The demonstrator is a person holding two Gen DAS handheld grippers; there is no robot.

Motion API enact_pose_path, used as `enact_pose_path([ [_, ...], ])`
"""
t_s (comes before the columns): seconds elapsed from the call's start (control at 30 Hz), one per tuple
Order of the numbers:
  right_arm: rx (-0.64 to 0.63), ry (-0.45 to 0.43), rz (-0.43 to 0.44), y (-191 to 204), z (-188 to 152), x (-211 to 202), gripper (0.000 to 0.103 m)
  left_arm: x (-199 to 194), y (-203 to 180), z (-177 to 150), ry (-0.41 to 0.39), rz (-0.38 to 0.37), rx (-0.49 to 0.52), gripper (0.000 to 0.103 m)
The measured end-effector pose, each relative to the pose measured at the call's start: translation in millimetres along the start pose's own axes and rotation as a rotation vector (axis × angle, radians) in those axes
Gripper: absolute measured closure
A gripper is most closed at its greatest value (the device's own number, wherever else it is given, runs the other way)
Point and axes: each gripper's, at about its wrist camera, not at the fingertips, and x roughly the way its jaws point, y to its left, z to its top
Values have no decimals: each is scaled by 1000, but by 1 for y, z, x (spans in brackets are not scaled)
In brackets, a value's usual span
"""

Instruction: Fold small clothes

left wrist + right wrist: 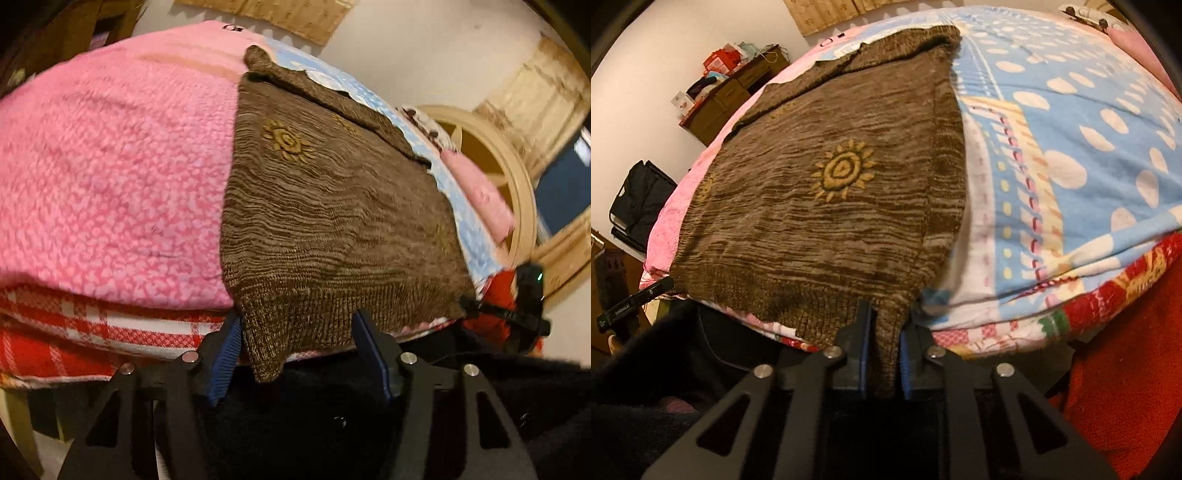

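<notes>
Right wrist view showed the right claw (886, 354) clamped on the brown sweater's (827, 206) hem corner at the bed's (1071, 147) edge; left claw (295, 354) stood apart, straddling the other corner (unpinched). Advised securing it before lifting evenly.

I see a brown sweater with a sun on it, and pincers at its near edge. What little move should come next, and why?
Probably the left gripper should pinch shut. The right gripper already clamps its hem corner of the brown sweater, while the left one's jaws stand apart around the other corner. With both corners held, the hem could be lifted over for a fold.
</notes>
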Motion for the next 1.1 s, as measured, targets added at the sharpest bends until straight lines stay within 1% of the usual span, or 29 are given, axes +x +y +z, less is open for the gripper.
enact_pose_path([
  [0.07,39,3,33,-3,-1,5,78,-1,-1,1,-9,7,-1,50],
  [0.1,58,2,49,-5,-1,5,77,-2,1,2,-13,15,-10,57],
  [0.13,70,1,59,-6,-1,6,76,-3,3,2,-18,20,-28,71],
  [0.17,70,2,60,-6,0,6,75,-4,7,3,-22,23,-43,81],
  [0.2,65,2,56,-5,-1,6,75,-5,11,3,-28,30,-75,95],
  [0.23,60,4,53,-4,-1,6,75,-4,13,4,-25,22,-90,95],
  [0.27,49,7,44,-2,0,6,80,-5,14,5,-25,13,-104,95],
  [0.3,33,10,26,0,0,5,88,-5,13,6,-25,11,-104,95],
  [0.33,21,14,24,1,1,3,93,-7,11,7,-28,11,-97,95],
  [0.37,21,12,35,3,3,2,94,-9,9,8,-32,6,-92,95],
  [0.47,59,-12,105,1,10,-12,94,-24,-5,19,-70,-30,-65,95],
  [0.5,72,-30,134,-1,13,-19,94,-31,-12,26,-87,-43,-54,95],
  [0.6,110,-113,254,-2,26,-47,94,-42,-26,45,-119,-45,-29,95],
  [0.73,119,-191,335,2,54,-69,94,-41,-41,79,-143,-32,16,95],
  [0.8,135,-210,364,0,68,-72,94,-33,-44,103,-140,-4,29,95],
  [0.83,152,-218,377,-4,78,-71,94,-29,-44,109,-133,6,33,95],
  [0.9,186,-228,384,-8,98,-66,94,-14,-45,135,-123,51,42,95],
  [0.97,212,-233,374,-16,120,-59,94,3,-43,161,-119,94,40,95],
  [1.03,246,-225,353,-23,141,-46,94,22,-35,183,-104,119,26,95],
  [1.1,288,-216,331,-30,162,-31,94,39,-26,203,-103,164,13,95],
])
